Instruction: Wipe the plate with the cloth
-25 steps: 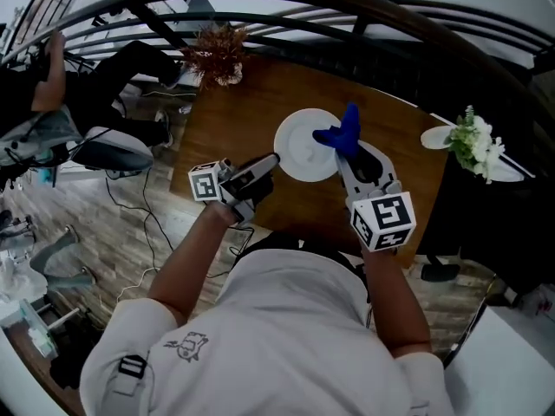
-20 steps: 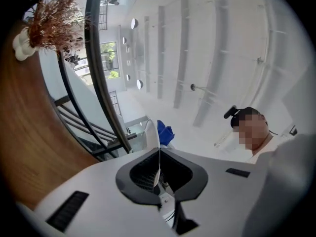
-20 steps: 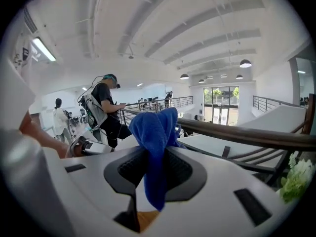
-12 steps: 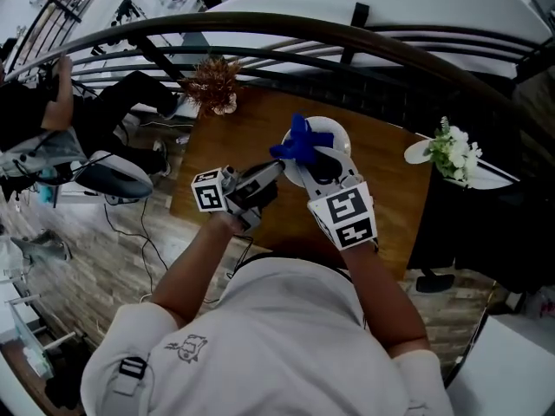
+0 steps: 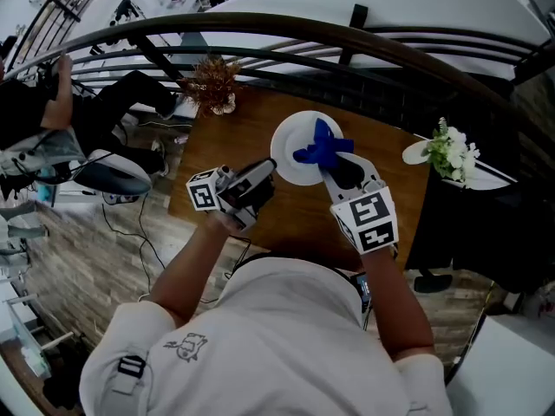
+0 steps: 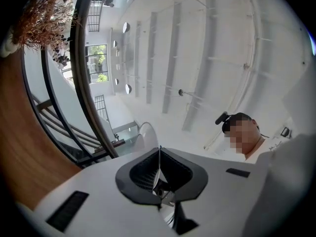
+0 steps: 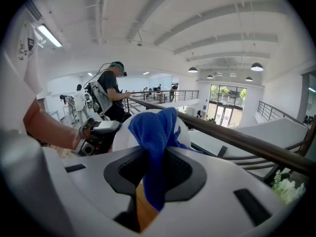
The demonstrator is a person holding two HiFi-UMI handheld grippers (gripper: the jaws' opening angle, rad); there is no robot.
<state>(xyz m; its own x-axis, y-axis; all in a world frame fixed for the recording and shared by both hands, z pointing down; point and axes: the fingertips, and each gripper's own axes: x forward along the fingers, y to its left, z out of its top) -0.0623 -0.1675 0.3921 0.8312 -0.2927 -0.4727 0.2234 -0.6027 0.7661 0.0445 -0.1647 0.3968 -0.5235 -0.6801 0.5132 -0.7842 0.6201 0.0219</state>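
A white plate (image 5: 293,156) sits over the brown wooden table (image 5: 227,133). My left gripper (image 5: 271,168) is shut on its near left rim. In the left gripper view the plate (image 6: 149,136) shows edge-on as a thin white arc between the closed jaws. My right gripper (image 5: 329,165) is shut on a blue cloth (image 5: 322,145), which it holds bunched against the middle of the plate. In the right gripper view the cloth (image 7: 156,130) hangs between the jaws, with the plate (image 7: 120,136) behind it and the left gripper (image 7: 100,129) to its left.
A dried brown flower bunch (image 5: 212,80) stands at the table's far left corner. White flowers (image 5: 452,150) are off its right side. A dark curved railing (image 5: 390,52) runs just beyond the table. A person (image 5: 52,85) sits below at the left.
The blue cloth swung left across the plate, then came back to its middle in the right gripper. The left gripper has kept its hold at the plate's rim.
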